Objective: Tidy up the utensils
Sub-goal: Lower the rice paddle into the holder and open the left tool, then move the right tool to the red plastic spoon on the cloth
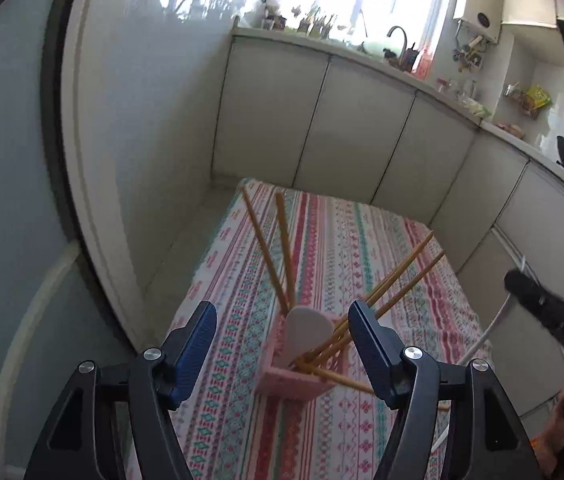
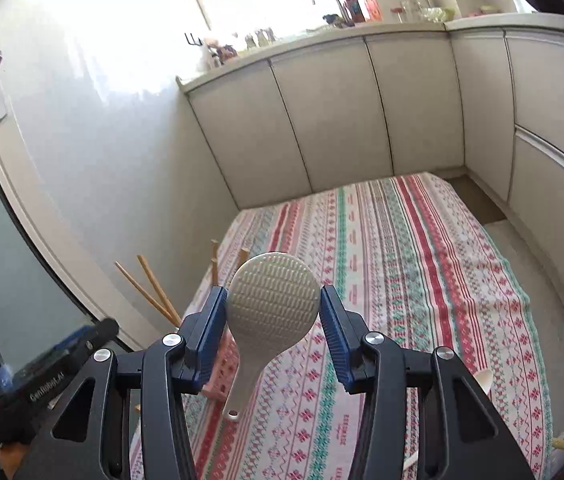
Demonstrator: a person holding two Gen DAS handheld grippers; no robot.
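Right now my right gripper (image 2: 273,334) holds a beige rice paddle (image 2: 272,306) by the round head, pads pressed on either edge, handle hanging down toward the bottom of the frame, so its long axis runs roughly top to bottom. The pink holder (image 1: 296,384) it belongs in sits at the lower left of my right view, mostly hidden behind the left finger (image 2: 210,344), so the paddle must travel left and down, handle first. In my left view that holder stands low in the centre on the striped tablecloth (image 1: 362,240), between the fingers of my left gripper (image 1: 282,344), which gapes wide and grips nothing. Chopsticks (image 1: 278,240) fan out of it toward upper left and upper right, and a white spatula (image 1: 308,330) fills the middle. By my reckoning, free room is tight; the holder stands near the table's left edge.
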